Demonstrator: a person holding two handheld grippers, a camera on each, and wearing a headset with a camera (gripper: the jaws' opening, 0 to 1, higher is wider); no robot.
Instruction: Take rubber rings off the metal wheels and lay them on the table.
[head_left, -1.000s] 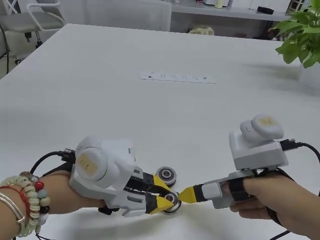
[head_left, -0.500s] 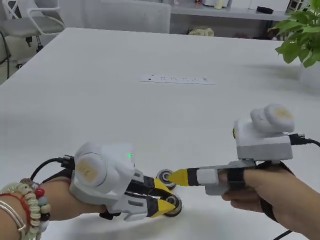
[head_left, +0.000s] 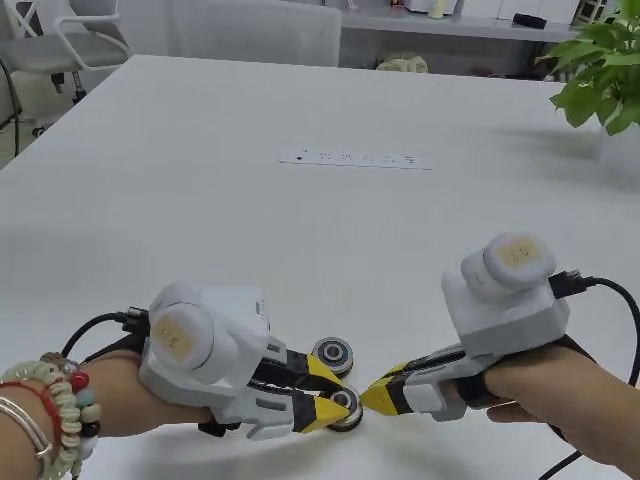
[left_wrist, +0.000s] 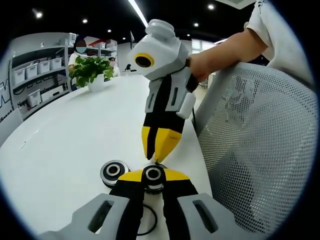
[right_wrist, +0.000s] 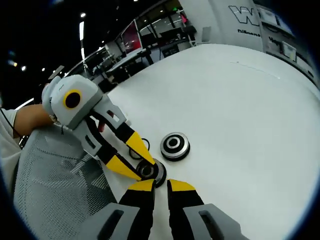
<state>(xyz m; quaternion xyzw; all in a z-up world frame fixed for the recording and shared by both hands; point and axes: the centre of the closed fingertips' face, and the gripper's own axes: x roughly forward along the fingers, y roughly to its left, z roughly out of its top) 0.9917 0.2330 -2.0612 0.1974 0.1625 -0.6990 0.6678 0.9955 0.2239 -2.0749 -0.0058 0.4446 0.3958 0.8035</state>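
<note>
Left gripper view: the left gripper has its yellow-tipped jaws closed narrow on the held wheel, one jaw on each side of its rim, with the wheel down on the white desk. Under the jaws, nearer than the wheel, a thin black rubber ring lies loose on the desk. Just left of the gripper's tips sits the second wheel, flat and apart from the held one. Straight ahead, the right gripper points toward the left gripper, its jaws drawn together to a point that meets the far edge of the held wheel; whether anything is pinched between them I cannot tell. In the right gripper view the held wheel lies just ahead of that gripper's tips, and the second wheel is a little beyond it to the right. In the head view a power strip lies far ahead of both grippers, with a plant farther off to the right
</note>
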